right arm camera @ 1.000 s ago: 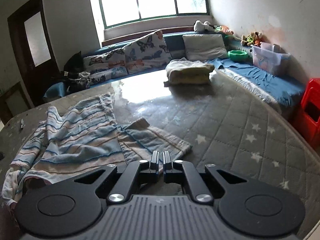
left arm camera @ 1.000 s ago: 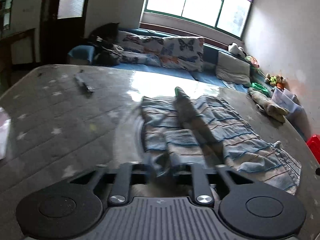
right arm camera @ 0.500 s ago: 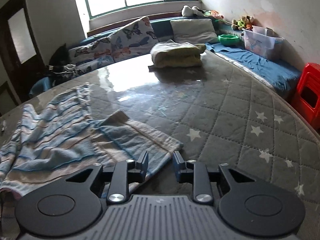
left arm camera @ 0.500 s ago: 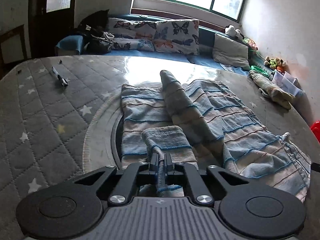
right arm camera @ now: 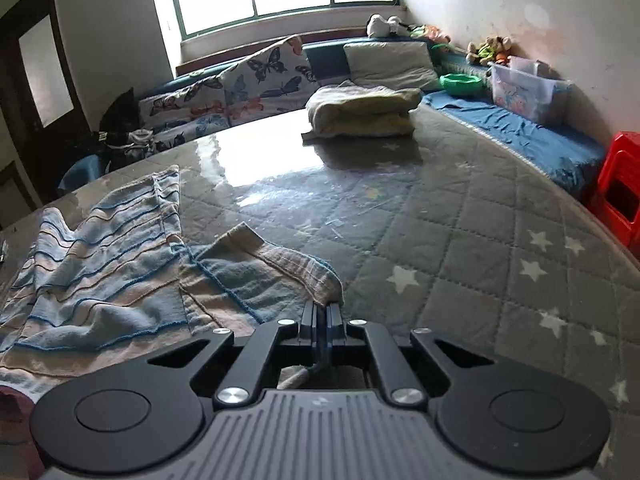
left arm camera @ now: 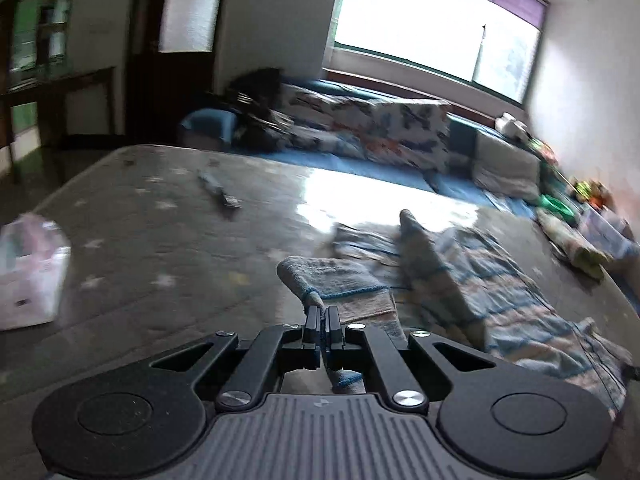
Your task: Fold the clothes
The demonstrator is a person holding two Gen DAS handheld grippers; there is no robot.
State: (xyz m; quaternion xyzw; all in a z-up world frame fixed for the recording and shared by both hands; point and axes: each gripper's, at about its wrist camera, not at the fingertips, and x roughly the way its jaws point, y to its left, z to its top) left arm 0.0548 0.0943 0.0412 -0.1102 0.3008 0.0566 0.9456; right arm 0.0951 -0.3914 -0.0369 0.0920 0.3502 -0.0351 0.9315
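A blue and beige striped garment [left arm camera: 472, 292] [right arm camera: 104, 264] lies crumpled on the grey quilted mattress [left arm camera: 152, 240] [right arm camera: 460, 240]. In the left wrist view my left gripper [left arm camera: 321, 314] is shut on a corner of this garment, and the pinched corner is lifted and folded back. In the right wrist view my right gripper [right arm camera: 321, 312] is shut on another corner of the same garment, with cloth running between the fingers and down behind them. The left wrist view is blurred by motion.
A folded yellowish blanket [right arm camera: 360, 110] sits at the mattress's far side. A small dark object [left arm camera: 220, 192] and a white plastic bag [left arm camera: 32, 272] lie on the left. Butterfly cushions [right arm camera: 248, 80], a clear bin [right arm camera: 524, 88] and a red stool [right arm camera: 620, 196] line the edges.
My right gripper was shut, opened half a second ago, and has now shut on the garment's corner. My left gripper closed on its corner and has lifted it, swinging left.
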